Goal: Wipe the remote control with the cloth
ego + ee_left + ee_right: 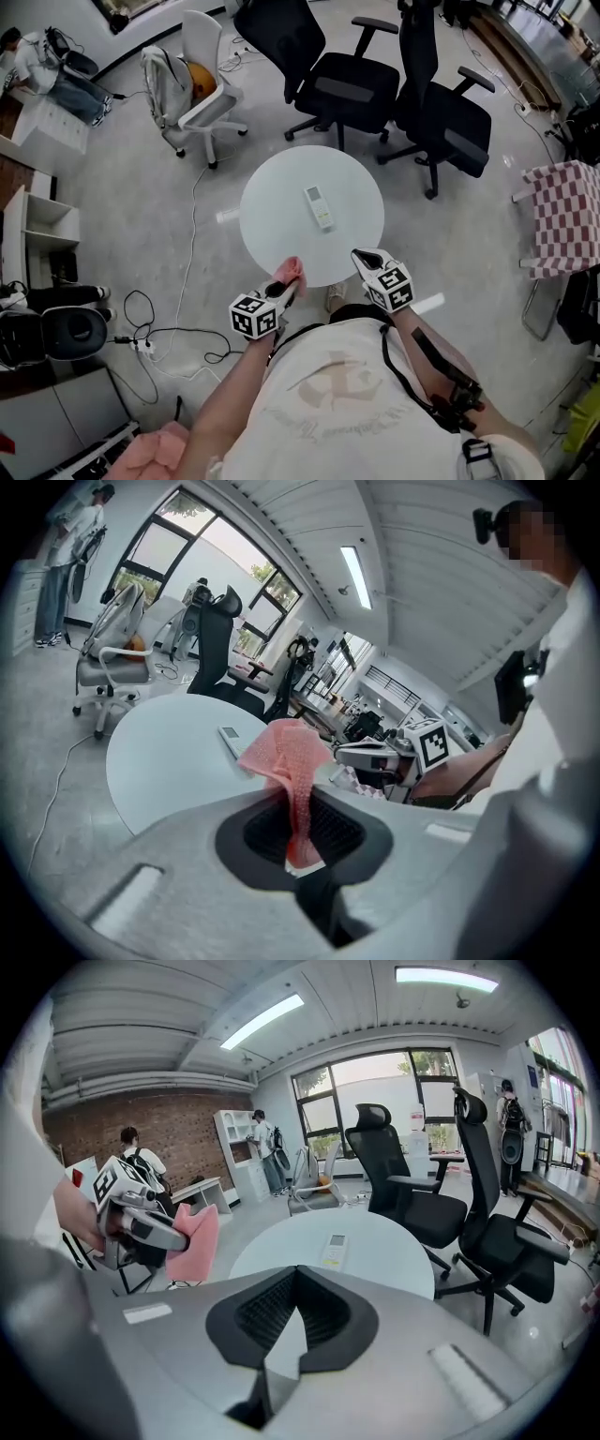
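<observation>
Head view: the remote (319,207) lies near the middle of the round white tabletop (272,187). At the tabletop's lower edge the left gripper (290,283) carries a pink cloth (292,271); the right gripper (362,254) is at the lower right edge.

Left gripper view: its jaws are clamped on the cloth (289,761), which stands up at the centre. The remote (231,741) lies beyond it, to the left.

Right gripper view: its jaws are together with nothing between them. The remote (334,1251) is at the centre and the cloth (199,1237) is at the left.
</observation>
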